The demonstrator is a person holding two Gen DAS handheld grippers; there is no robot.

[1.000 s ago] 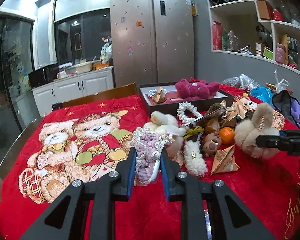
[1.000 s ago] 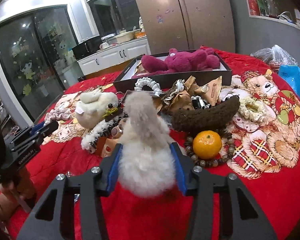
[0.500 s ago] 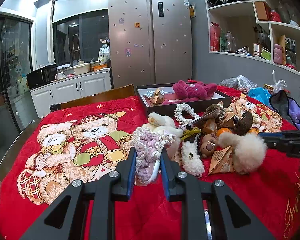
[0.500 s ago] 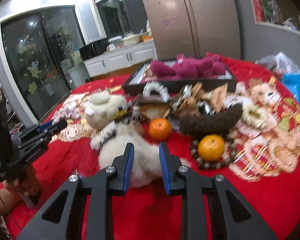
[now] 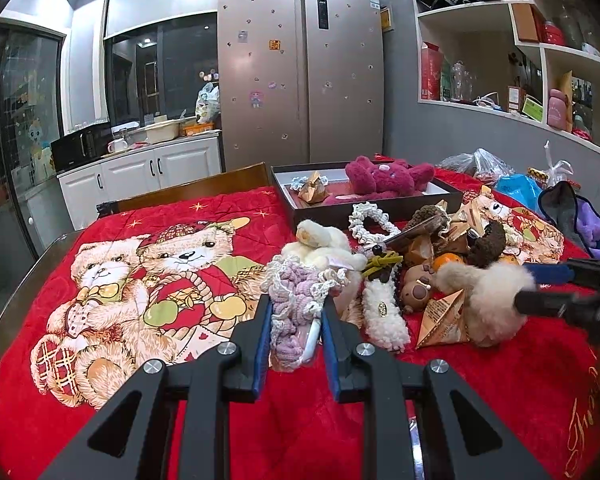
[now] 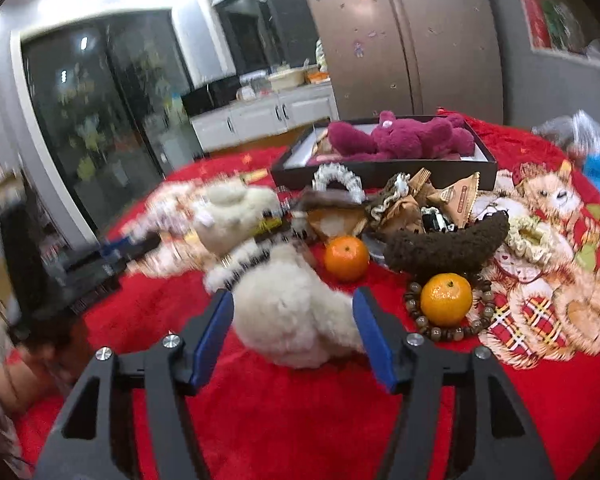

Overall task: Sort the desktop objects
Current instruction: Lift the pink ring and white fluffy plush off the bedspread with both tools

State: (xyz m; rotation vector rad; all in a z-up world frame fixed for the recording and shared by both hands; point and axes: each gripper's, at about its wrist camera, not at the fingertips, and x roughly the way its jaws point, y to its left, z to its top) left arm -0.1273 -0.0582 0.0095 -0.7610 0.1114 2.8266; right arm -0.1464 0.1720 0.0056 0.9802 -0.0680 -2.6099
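Note:
My left gripper (image 5: 296,312) is shut on a lilac and cream knitted scrunchie (image 5: 298,300) just above the red blanket. My right gripper (image 6: 294,312) stands open around a fluffy cream plush (image 6: 288,312) that lies on the blanket; the plush also shows in the left wrist view (image 5: 490,298), with the right gripper (image 5: 540,288) beside it. A pile of small things lies behind: a white plush bear (image 6: 232,220), two oranges (image 6: 346,258) (image 6: 446,300), a dark fuzzy clip (image 6: 448,244), a bead bracelet (image 6: 452,332). A dark tray (image 5: 380,208) holds a magenta plush (image 5: 384,180).
A red bear-print blanket (image 5: 140,280) covers the table. Plastic bags (image 5: 512,188) and a purple cloth (image 5: 588,220) lie at the right edge. A wooden chair back (image 5: 196,188) stands behind the table. Fridge and shelves are beyond.
My right gripper held the cream plush up, lowered it onto the blanket, closed, and has now opened wide around it. My left gripper has stayed shut on the scrunchie.

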